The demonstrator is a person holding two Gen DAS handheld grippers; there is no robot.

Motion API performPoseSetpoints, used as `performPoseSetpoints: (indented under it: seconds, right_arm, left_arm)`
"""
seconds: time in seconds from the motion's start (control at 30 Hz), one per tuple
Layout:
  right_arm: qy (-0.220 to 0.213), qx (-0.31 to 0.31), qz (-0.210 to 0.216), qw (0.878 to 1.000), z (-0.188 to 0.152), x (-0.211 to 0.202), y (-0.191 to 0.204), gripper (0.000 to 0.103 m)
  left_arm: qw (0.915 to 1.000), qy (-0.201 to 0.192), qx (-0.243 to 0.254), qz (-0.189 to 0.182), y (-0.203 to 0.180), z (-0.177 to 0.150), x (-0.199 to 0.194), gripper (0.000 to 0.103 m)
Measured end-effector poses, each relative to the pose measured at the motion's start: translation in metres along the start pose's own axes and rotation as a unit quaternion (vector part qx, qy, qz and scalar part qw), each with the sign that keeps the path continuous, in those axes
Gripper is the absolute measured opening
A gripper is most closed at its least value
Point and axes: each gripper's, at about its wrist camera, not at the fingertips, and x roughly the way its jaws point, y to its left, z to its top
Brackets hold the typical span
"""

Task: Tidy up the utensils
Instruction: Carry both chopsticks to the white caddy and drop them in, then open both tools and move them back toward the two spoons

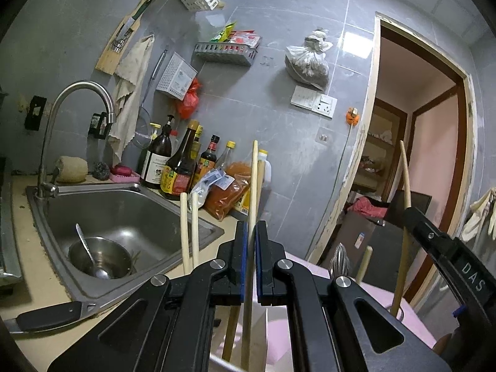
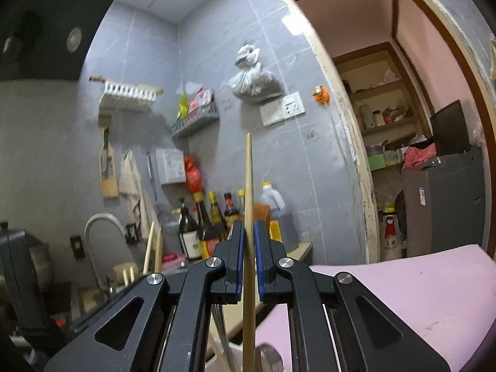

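Note:
My left gripper (image 1: 251, 226) is shut on a pale wooden chopstick (image 1: 253, 183) that stands upright between its blue pads. Two more chopsticks (image 1: 189, 229) stand upright just to its left, their lower ends hidden behind the gripper body. My right gripper (image 2: 249, 226) is shut on another upright wooden chopstick (image 2: 248, 179). In the left wrist view the right gripper (image 1: 410, 217) shows at the right edge with its chopstick (image 1: 404, 179) rising above it. A short wooden stick end (image 1: 365, 262) and a metal utensil (image 1: 339, 260) stand between the two grippers.
A steel sink (image 1: 130, 207) to the left holds a metal bowl (image 1: 102, 257) with a spoon. Sauce bottles (image 1: 179, 167) line the tiled wall. A black knife handle (image 1: 46, 316) lies on the counter. A pink board (image 2: 403, 285) lies right. A doorway (image 2: 403, 124) opens beyond.

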Motion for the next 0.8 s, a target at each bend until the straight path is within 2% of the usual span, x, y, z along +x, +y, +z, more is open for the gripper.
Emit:
performPoseSetpoints:
  seconds: [0.23,0.4,0.6,0.73,0.8]
  right_arm:
    - [0.046,-0.017,0.011,0.999,-0.004,-0.01,0.0,0.005]
    - [0.065,-0.015,0.019,0.998,-0.008,-0.018,-0.002,0.005]
    - [0.089,-0.007,0.028,0.996,-0.011,-0.023,-0.005,0.006]
    - [0.098,-0.008,0.034,0.995,-0.007,-0.027,-0.008,0.007]
    - [0.095,-0.007,0.035,0.995,-0.004,-0.032,-0.01,0.008]
  left_arm:
    - [0.9989,0.041,0.017,-0.011,-0.006,-0.003,-0.009,0.003]
    - [0.9962,0.073,0.039,-0.026,-0.01,-0.005,-0.015,0.004]
    - [0.9927,0.106,0.043,-0.038,-0.007,-0.011,-0.018,0.008]
    - [0.9915,0.113,0.039,-0.052,-0.008,-0.012,-0.026,0.028]
    - [0.9916,0.109,0.036,-0.06,-0.011,-0.011,-0.032,0.028]
